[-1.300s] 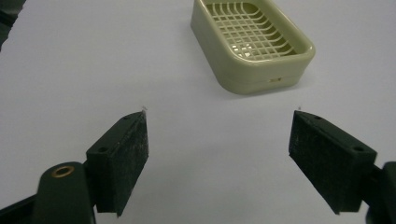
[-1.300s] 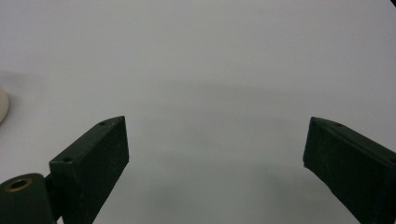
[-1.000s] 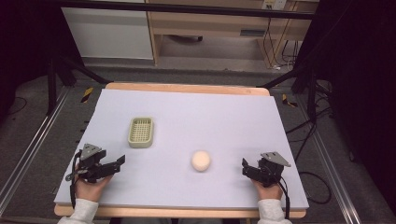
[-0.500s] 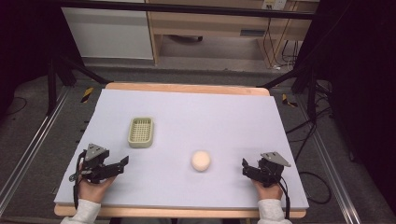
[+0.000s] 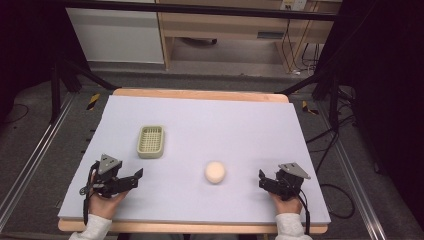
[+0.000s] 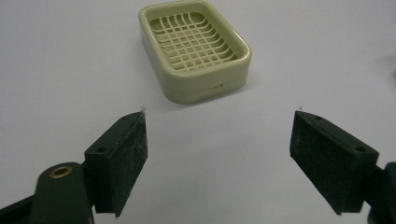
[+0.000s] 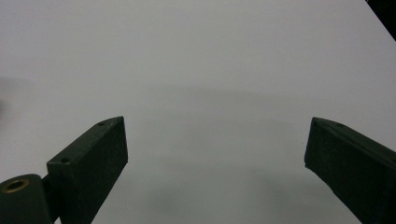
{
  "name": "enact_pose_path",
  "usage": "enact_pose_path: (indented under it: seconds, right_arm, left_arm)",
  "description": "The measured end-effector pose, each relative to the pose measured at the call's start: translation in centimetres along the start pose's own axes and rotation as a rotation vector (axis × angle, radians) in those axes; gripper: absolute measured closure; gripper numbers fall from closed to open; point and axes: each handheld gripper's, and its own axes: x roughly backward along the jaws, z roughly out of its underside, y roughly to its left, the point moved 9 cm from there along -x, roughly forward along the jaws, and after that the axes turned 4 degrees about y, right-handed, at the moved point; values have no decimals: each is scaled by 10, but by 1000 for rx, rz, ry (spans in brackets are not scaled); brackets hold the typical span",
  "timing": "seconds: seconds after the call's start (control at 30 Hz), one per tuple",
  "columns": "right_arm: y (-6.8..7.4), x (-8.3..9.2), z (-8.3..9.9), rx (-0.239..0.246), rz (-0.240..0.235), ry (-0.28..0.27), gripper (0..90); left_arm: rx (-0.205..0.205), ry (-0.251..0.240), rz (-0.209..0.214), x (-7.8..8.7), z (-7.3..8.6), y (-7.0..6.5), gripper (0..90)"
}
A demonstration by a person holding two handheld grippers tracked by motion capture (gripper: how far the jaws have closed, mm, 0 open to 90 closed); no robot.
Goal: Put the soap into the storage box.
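A pale green soap dish (image 5: 151, 141) with a grid bottom lies on the left half of the lavender table top (image 5: 230, 125). In the left gripper view the dish (image 6: 194, 46) is empty and sits just ahead of the jaws. A cream round lump (image 5: 215, 172) rests near the middle front. My left gripper (image 5: 136, 176) is held low at the front left, open, pointing right toward the space below the dish. Its jaws (image 6: 219, 135) stand wide with nothing between them. My right gripper (image 5: 262, 180) is open at the front right, right of the lump, over bare table (image 7: 217, 144).
The table's wooden edge (image 5: 200, 94) runs along the far side. Metal rails (image 5: 30, 165) flank the table on the floor, and cables (image 5: 330, 135) trail at the right. A wooden shelf unit (image 5: 225, 30) stands behind.
My left gripper has shifted a little to the right and forward, toward the area below the dish. The right gripper, the lump and the dish have stayed put.
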Motion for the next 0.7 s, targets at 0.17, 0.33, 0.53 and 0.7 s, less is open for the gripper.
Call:
enact_pose_path:
  seconds: [0.17, 0.33, 0.53, 0.7]
  right_arm:
    - [1, -2, 1, -6, -11, 7, 59]
    - [2, -2, 1, 0, -10, -1, 59]
    - [2, -3, 2, 1, -4, 6, 59]
    - [2, -4, 2, 9, 2, 8, 60]
  left_arm:
    - [-11, 4, 9, -1, -1, -6, 188]
    - [-16, 6, 21, -2, -2, -11, 188]
    - [-18, 0, 27, -2, -5, -16, 187]
    - [-14, -6, 33, -1, -8, -18, 188]
